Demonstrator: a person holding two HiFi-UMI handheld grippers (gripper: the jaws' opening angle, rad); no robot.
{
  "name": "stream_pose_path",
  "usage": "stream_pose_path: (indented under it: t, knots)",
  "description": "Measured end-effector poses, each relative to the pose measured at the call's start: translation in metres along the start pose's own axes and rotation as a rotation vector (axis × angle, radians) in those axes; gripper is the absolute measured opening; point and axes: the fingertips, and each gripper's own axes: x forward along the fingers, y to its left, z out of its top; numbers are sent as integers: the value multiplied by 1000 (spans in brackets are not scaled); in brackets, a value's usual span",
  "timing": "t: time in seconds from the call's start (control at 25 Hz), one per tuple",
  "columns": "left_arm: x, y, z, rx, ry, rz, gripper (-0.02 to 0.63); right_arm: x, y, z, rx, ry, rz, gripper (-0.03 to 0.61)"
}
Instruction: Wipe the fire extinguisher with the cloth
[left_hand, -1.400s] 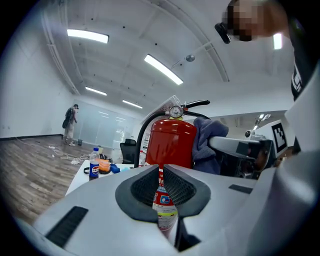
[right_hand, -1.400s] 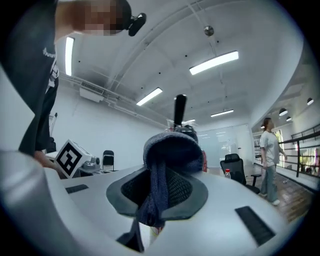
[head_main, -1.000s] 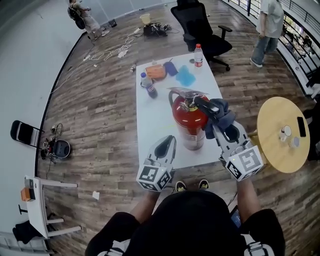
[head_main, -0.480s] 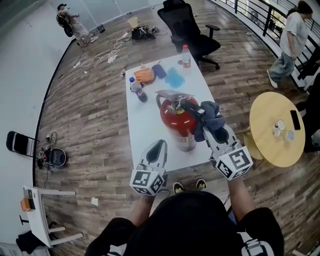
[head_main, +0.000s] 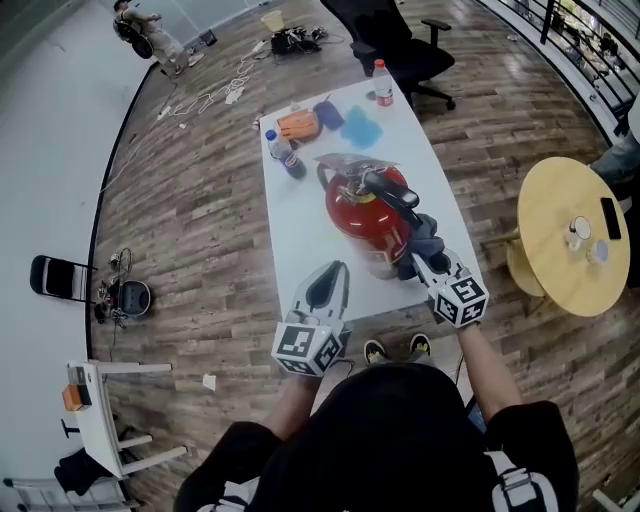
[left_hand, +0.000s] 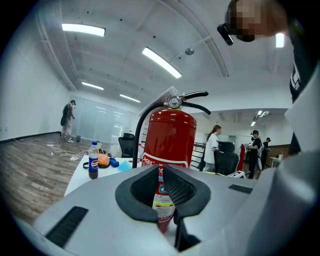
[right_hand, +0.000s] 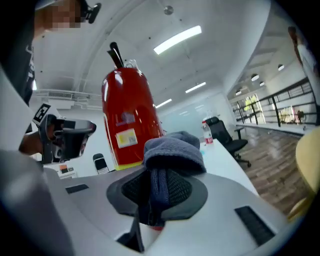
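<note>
A red fire extinguisher (head_main: 362, 212) with a black handle and hose stands upright on the white table (head_main: 300, 235). My right gripper (head_main: 426, 256) is shut on a blue-grey cloth (head_main: 424, 234), which rests against the extinguisher's right side, low on the body. In the right gripper view the cloth (right_hand: 173, 149) bulges out over the jaws of the right gripper (right_hand: 157, 192), with the extinguisher (right_hand: 129, 117) just behind it. My left gripper (head_main: 336, 270) is shut and holds nothing, pointing at the extinguisher (left_hand: 169, 136) from the table's near edge.
At the table's far end are a cola bottle (head_main: 288, 160), an orange item (head_main: 298, 124), blue cloths (head_main: 362, 128) and a red-capped bottle (head_main: 382, 83). A round wooden table (head_main: 560, 270) stands to the right and a black office chair (head_main: 395, 40) beyond. People stand further off.
My right gripper has slid down with the cloth, from the extinguisher's top near the handle to the lower right side of its body. The left gripper has stayed where it was.
</note>
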Motion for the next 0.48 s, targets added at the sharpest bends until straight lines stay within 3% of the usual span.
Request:
stream_pose_path:
  t: [0.24,0.48]
  knots:
    - [-2,0,-8,4,19,4,46,15,-18,-98,37,262,-42,71]
    - [-5,-1,-9,13,29,10,46,8,1,-106,20,253,-61,71]
